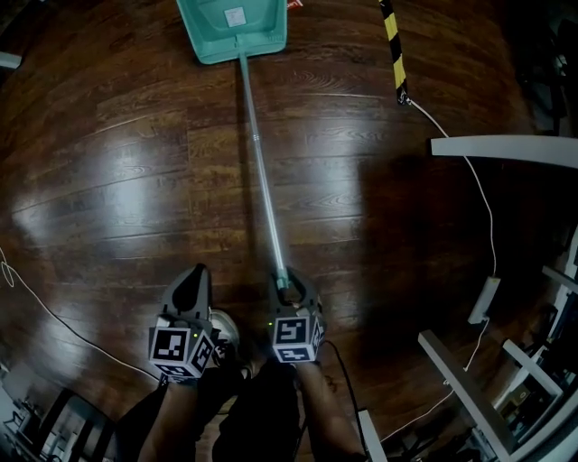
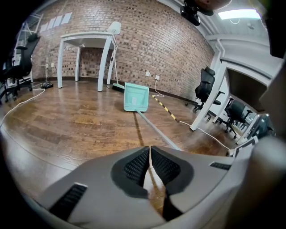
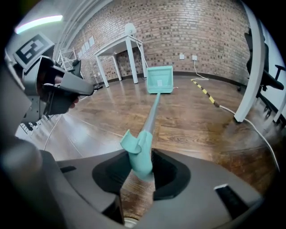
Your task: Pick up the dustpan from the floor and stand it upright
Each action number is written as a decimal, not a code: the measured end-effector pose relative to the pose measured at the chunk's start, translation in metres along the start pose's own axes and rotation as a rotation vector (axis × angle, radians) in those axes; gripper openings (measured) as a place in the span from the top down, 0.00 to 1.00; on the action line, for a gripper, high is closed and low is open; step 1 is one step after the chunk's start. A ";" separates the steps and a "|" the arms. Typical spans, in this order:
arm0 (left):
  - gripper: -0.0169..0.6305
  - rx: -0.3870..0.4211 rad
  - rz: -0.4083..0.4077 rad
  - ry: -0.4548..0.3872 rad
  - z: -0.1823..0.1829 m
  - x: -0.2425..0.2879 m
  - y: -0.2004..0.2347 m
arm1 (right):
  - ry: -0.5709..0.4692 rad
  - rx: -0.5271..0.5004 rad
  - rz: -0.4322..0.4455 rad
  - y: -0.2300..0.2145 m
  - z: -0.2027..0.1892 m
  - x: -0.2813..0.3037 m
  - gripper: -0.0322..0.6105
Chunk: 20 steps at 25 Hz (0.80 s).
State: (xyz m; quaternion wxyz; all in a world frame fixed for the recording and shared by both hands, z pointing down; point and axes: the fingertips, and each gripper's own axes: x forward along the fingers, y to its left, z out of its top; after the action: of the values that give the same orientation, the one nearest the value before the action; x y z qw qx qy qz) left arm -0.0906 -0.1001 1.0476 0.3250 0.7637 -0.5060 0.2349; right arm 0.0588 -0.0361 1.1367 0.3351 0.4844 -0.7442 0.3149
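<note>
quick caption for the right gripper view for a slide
Right gripper clamped on the teal handle tip of a long-handled dustpan, its pan resting on the wood floor.

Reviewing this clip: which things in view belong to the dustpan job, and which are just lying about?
In the job: dustpan, not yet upright; its handle; right gripper, fingers closed on the handle's end; left gripper, fingers together, empty.

Just lying about: striped strip; white cable; power strip; white table; office chair.
</note>
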 end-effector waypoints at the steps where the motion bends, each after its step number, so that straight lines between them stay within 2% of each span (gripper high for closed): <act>1: 0.94 -0.002 -0.005 0.001 0.003 -0.005 -0.004 | -0.012 0.001 0.000 0.000 0.009 -0.008 0.76; 6: 0.94 0.003 -0.019 0.008 0.033 -0.038 -0.020 | -0.055 0.010 -0.004 0.002 0.051 -0.050 0.76; 14: 0.94 0.013 -0.010 -0.029 0.097 -0.092 -0.029 | -0.068 -0.001 -0.001 0.013 0.110 -0.101 0.76; 20: 0.94 0.005 0.010 -0.089 0.162 -0.137 -0.025 | -0.077 -0.013 -0.002 0.013 0.160 -0.136 0.76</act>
State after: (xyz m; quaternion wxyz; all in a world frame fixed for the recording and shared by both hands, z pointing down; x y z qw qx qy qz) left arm -0.1145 -0.1273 0.8370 0.2994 0.7716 -0.5231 0.2035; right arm 0.0576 -0.0895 0.9330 0.3097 0.4945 -0.7582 0.2911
